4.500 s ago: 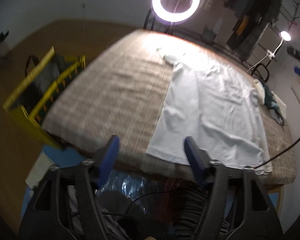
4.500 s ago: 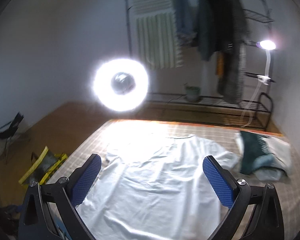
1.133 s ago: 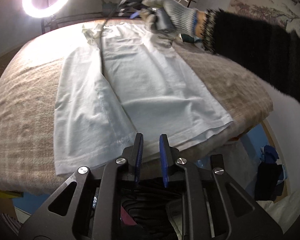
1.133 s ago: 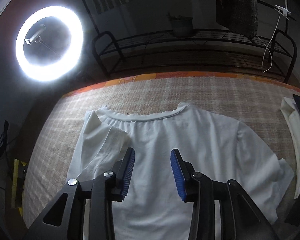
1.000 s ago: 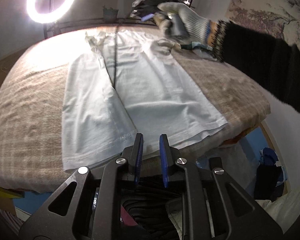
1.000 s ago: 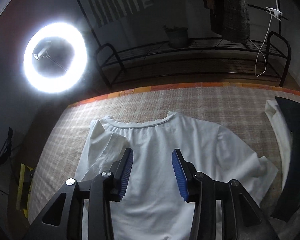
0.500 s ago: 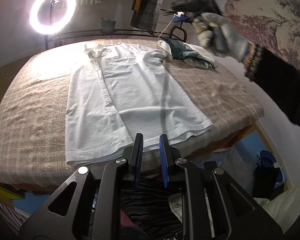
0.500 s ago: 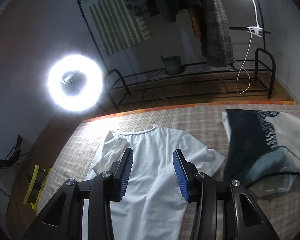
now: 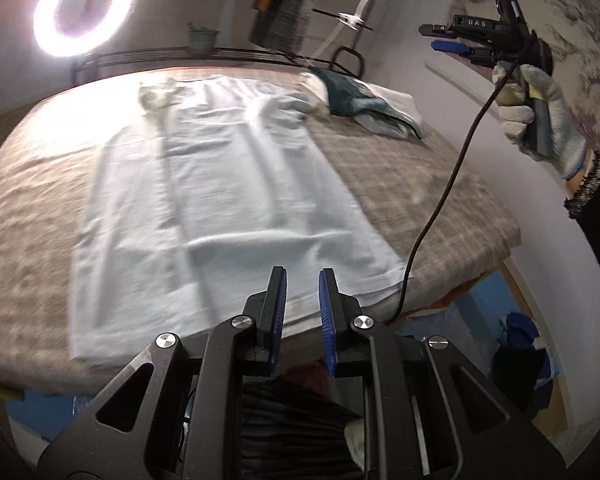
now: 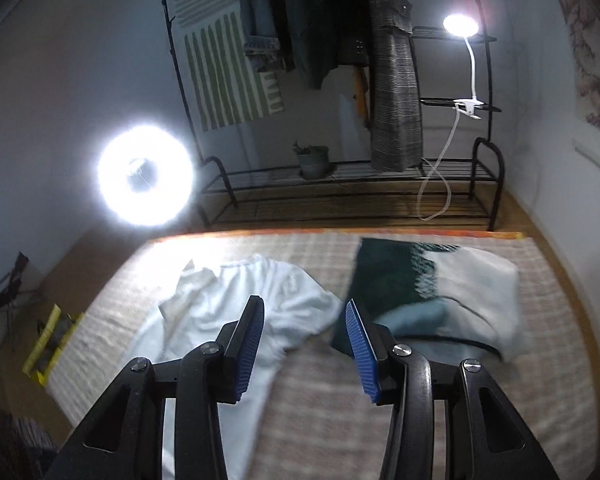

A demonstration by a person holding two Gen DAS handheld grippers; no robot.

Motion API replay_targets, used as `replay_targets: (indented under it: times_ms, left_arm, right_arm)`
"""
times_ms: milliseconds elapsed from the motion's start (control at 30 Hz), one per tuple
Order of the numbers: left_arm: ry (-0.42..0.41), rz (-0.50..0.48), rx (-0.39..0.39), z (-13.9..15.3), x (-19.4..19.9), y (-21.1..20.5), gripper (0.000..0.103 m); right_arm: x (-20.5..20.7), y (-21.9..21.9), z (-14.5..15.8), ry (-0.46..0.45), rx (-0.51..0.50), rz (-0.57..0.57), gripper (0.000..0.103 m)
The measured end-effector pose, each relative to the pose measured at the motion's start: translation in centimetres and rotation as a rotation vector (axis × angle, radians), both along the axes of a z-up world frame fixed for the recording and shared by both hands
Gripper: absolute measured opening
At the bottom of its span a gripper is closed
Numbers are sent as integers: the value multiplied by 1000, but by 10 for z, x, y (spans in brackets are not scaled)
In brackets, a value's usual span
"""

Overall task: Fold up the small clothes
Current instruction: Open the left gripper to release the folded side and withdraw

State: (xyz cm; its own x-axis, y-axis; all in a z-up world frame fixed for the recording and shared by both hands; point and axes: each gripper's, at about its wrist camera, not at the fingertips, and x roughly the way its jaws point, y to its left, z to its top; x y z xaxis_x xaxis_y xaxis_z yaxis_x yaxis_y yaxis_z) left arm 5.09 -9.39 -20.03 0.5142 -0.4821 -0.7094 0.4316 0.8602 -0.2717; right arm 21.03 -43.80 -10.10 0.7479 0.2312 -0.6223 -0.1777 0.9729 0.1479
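A white T-shirt (image 9: 220,200) lies flat on the plaid-covered bed (image 9: 440,184), its left side folded inward, collar at the far end. In the right wrist view its collar end and right sleeve (image 10: 284,300) show. My left gripper (image 9: 302,292) hovers above the shirt's near hem, jaws nearly closed with a narrow gap, holding nothing. My right gripper (image 10: 305,320) is partly open and empty, high above the bed's far right; it also shows in the left wrist view (image 9: 460,38), held in a gloved hand.
A pile of dark green and white clothes (image 10: 440,296) lies at the bed's far right corner. A ring light (image 10: 146,178) and a clothes rack (image 10: 360,120) stand behind the bed. A yellow basket (image 10: 48,340) sits on the floor left. A black cable (image 9: 444,200) hangs from the right gripper.
My right gripper has risen and drawn back to the right, away from the shirt, and opened slightly. My left gripper has stayed at the near hem, its view shifting a little.
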Motion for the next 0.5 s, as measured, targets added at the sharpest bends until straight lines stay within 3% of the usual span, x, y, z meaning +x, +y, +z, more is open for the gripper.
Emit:
replay_targets:
  times_ms: [300,367,433,500]
  left_arm:
    - [42,-176,43,-27,15,-91,15]
    - [67,-209,47,-35,14,-106,26]
    - [78,-228,58,-41,13,-117,53]
    - [68,-234,86,-46,10,-125,55]
  right_arm:
    - [-37,-63,11,5,-23,-75,45]
    - [-42,-73,14,1,-27,-85,48]
    - [-43,-81,11,9,-30,-92,49]
    - [-42,-83,4,26,-33,-95,49]
